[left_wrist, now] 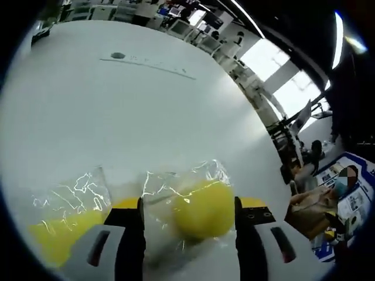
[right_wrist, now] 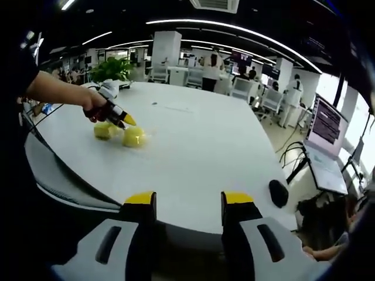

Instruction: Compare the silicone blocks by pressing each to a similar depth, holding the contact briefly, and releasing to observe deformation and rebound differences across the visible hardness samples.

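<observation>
In the left gripper view, the left gripper (left_wrist: 187,205) hides the near side of the bagged yellow block (left_wrist: 204,209) between its jaws, so contact cannot be judged. A 2nd bagged yellow block (left_wrist: 61,231) runs off behind the left jaw and into the dark edge. Faint marks on the white table (left_wrist: 146,111) are too small to read. In the right gripper view, the 2 blocks (right_wrist: 122,133) are too small to tell apart
</observation>
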Demonstrator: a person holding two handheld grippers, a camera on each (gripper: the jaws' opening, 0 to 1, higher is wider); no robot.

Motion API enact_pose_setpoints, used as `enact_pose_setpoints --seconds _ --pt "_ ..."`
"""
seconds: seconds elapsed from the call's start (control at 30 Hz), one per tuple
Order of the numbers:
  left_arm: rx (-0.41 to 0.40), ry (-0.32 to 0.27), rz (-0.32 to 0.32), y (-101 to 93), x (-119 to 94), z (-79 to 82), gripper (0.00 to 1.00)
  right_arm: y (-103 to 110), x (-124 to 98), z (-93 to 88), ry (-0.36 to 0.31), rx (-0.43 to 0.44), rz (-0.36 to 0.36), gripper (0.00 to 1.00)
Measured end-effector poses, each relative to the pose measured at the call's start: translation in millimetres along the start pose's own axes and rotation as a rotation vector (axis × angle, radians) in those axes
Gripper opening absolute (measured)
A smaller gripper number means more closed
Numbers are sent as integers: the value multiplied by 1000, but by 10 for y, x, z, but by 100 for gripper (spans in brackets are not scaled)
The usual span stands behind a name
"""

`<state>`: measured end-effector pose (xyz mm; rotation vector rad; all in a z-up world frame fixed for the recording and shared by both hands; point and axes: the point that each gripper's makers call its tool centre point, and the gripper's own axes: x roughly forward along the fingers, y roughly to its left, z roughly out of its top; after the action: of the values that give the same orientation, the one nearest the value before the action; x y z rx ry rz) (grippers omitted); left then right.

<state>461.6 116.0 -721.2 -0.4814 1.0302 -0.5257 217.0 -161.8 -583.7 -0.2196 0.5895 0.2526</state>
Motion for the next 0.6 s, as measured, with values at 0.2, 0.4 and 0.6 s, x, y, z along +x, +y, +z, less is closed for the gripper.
enact_pose_setpoints --seconds 0.2,0.4,0.6 --pt "-105 -66 -10 127 62 41 37 -47 -8 -81 20 5 -14 37" --pt "-149 -84 -39 76 162 33 29 -53 12 -92 27 1 -20 36" --pt "-195 -129 -83 49 190 85 0 -26 32 -83 23 0 -10 36"
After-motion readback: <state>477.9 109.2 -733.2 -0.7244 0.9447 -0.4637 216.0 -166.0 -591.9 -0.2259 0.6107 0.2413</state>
